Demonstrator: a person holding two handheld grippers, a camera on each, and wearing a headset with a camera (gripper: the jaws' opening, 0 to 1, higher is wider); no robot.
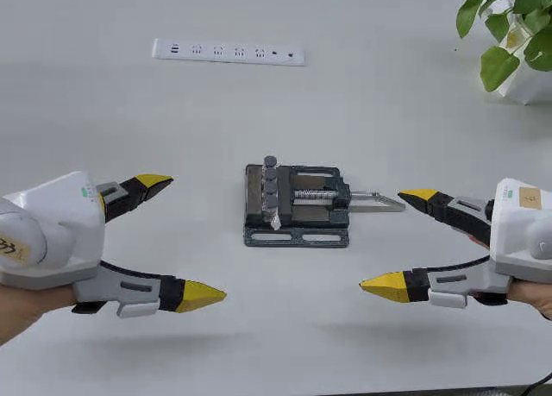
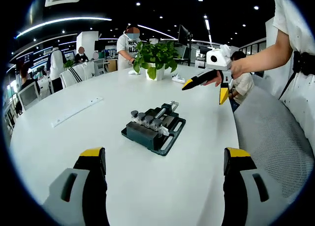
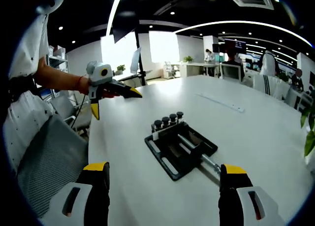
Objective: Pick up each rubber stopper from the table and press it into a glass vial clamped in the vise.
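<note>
The left gripper [image 1: 194,237] at eight o'clock and the right gripper [image 1: 385,239] at four o'clock of the vise [image 1: 319,216] are hovering wide and empty, its four vials [image 1: 271,198] seemingly all wearing stoppers [image 1: 271,162], so little is remaining.

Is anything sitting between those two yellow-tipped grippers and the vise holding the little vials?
Nothing visible. Bare table lies between the left gripper and the vise, and between the right gripper and the vise. Its crank handle points toward the right gripper.
</note>
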